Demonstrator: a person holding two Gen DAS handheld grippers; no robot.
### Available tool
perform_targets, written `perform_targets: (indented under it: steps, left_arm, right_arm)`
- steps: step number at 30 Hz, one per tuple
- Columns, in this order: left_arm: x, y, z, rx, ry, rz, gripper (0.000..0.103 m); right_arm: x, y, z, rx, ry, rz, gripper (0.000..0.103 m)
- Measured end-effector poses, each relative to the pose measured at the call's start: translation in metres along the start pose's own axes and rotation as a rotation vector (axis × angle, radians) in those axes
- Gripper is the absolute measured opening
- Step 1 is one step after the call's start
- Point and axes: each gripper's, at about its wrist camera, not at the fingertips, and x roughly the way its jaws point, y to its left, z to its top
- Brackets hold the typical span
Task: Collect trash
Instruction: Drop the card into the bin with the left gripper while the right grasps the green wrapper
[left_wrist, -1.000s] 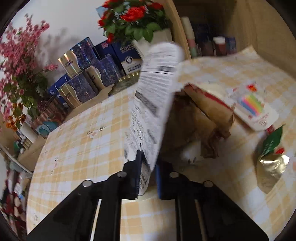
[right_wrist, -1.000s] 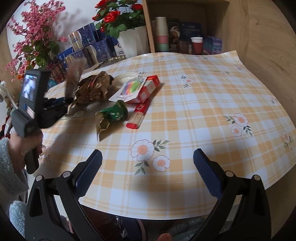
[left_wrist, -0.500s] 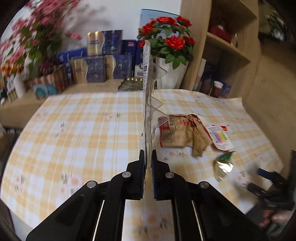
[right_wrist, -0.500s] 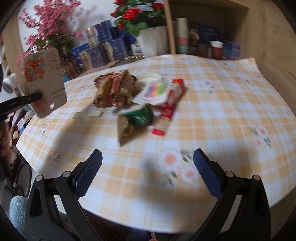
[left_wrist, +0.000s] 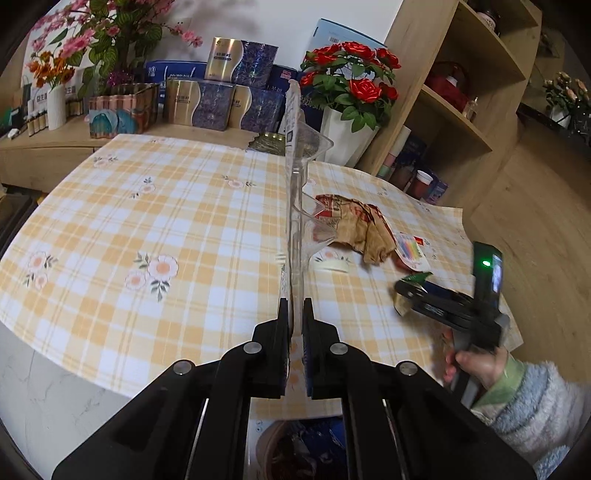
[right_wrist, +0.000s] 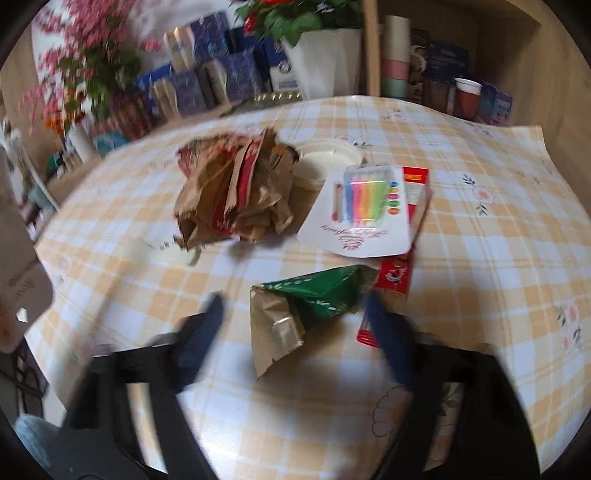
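Observation:
My left gripper (left_wrist: 295, 314) is shut on a clear plastic blister pack (left_wrist: 295, 192) with a printed card back, held edge-on above the table's near edge. My right gripper (right_wrist: 295, 317) is open, its fingers on either side of a green and gold foil wrapper (right_wrist: 306, 306) lying on the table. Beyond it lie a crumpled brown paper bag (right_wrist: 232, 195), a candle card pack (right_wrist: 365, 210) on a red box, a red tube (right_wrist: 391, 280) and a white lid (right_wrist: 325, 158). The right gripper also shows in the left wrist view (left_wrist: 406, 291).
A trash bin (left_wrist: 295, 443) sits below the table edge under my left gripper. The checked tablecloth (left_wrist: 147, 221) covers the table. Boxes, flower pots (left_wrist: 347, 136) and a wooden shelf (left_wrist: 461, 110) with cups stand behind the table.
My left gripper has carried the blister pack back from the pile to the near table edge, over the bin. My right gripper has moved forward to straddle the green foil wrapper.

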Motion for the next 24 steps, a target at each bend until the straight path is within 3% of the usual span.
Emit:
perform_targets:
  steps: [11, 19, 24]
  left_arm:
    - [-0.010, -0.012, -0.027, -0.021, 0.023, -0.075, 0.007]
    - [-0.022, -0.035, -0.046, 0.042, 0.062, -0.131, 0.007]
    - [-0.026, -0.050, -0.070, 0.107, 0.126, -0.170, 0.007]
  right_arm:
    - [-0.062, 0.012, -0.015, -0.006, -0.109, 0.134, 0.055]
    - [-0.111, 0.015, -0.043, -0.010, -0.144, 0.171, 0.055]
    - [-0.137, 0.018, -0.068, -0.007, -0.153, 0.187, 0.055]
